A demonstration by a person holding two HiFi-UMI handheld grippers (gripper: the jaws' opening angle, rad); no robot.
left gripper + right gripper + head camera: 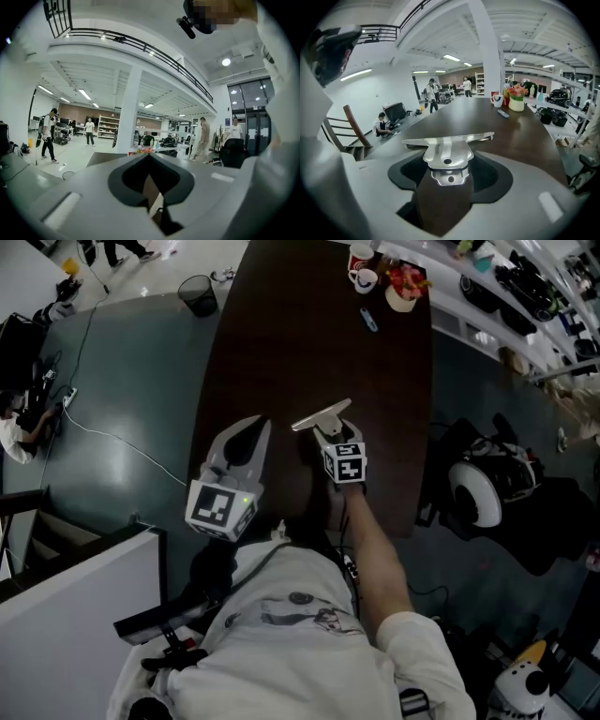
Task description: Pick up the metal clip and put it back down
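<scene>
The metal clip (322,416) is a shiny bulldog clip with a wide flat bar and two holed handle tabs. My right gripper (324,434) is shut on it by the tabs. In the right gripper view the clip (447,146) sticks out ahead of the jaws, its bar lying crosswise low over the dark brown table (487,117). Whether it touches the tabletop I cannot tell. My left gripper (257,429) hovers just left of it over the table's (309,334) near end, fingers drawn together and holding nothing. Past its jaws, the left gripper view (152,201) shows a sliver of the clip.
At the table's far end stand two mugs (362,277), a flower pot (403,289) and a small blue object (368,320). A black bin (198,293) and a cable (122,442) lie on the floor at left, and a white helmet-like thing (476,491) at right. People stand in the hall behind.
</scene>
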